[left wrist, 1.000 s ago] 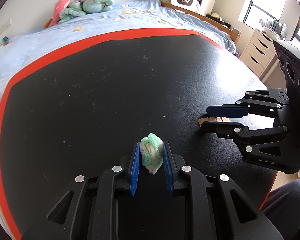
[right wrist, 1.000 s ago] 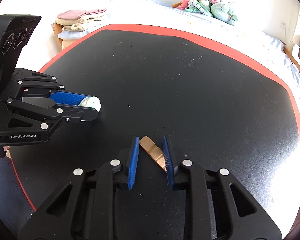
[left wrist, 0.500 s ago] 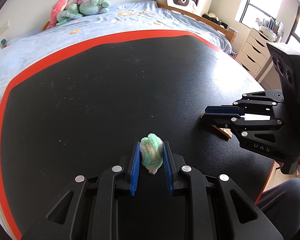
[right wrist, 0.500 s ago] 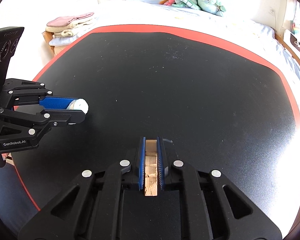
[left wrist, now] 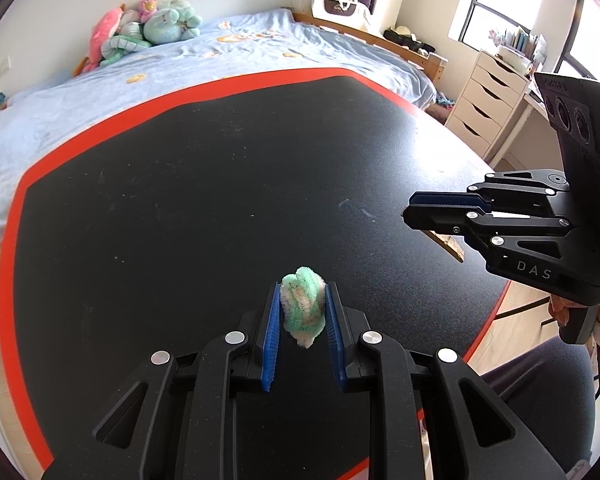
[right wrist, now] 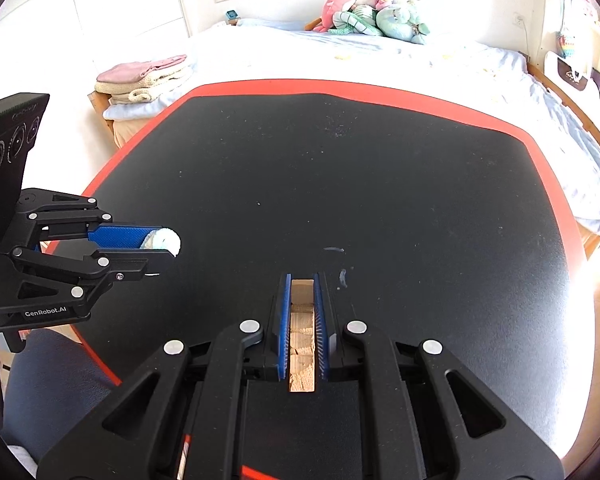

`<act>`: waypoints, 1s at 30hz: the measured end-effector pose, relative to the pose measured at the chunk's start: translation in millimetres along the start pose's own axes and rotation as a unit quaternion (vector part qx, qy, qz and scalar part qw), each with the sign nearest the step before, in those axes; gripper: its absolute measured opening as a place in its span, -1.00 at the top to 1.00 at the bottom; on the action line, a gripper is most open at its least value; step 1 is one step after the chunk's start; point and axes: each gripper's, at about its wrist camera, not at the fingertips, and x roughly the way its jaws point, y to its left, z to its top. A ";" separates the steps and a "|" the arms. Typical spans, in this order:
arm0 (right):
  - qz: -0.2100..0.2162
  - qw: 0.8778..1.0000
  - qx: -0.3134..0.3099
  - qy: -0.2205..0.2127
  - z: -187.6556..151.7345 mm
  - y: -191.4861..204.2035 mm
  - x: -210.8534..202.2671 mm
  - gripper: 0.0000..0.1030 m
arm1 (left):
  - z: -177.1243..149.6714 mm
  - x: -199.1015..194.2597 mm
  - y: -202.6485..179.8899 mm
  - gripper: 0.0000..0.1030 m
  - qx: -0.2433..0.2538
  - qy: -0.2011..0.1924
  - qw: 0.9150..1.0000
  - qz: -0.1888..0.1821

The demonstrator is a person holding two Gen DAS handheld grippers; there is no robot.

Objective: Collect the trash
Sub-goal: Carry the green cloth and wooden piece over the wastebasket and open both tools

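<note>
My left claw [left wrist: 302,316] is clenched on a green and white wad [left wrist: 303,306], which sits between the blue pads and pokes out past the tips, above the black table [left wrist: 204,184]. From the right wrist view I see the same wad [right wrist: 165,240] at the tip of that claw [right wrist: 156,250], off to my left. My right claw [right wrist: 302,312] is clamped on a wood strip [right wrist: 302,340], lying lengthwise between its pads. In the left wrist view the right claw [left wrist: 416,212] hangs to the right of the left one, with one end of the strip [left wrist: 448,243] showing under it. A bed [right wrist: 440,64] lies beyond the table [right wrist: 380,184], ahead of both claws.
</note>
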 end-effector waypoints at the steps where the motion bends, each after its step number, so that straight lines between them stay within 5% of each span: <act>1: 0.001 1.000 0.002 -0.003 -2.9 2.4 -6.8 0.79 | -2.9 -4.6 -4.0 0.58 0.002 -0.001 1.000 -0.002; 17: 0.009 0.999 0.008 -0.032 -70.1 59.0 -111.0 0.79 | -55.9 -73.8 -63.2 0.58 0.034 -0.017 0.999 -0.026; 30: 0.025 0.999 0.022 -0.015 -135.8 89.8 -138.6 0.79 | -99.1 -89.8 -92.6 0.58 0.050 -0.004 0.998 -0.040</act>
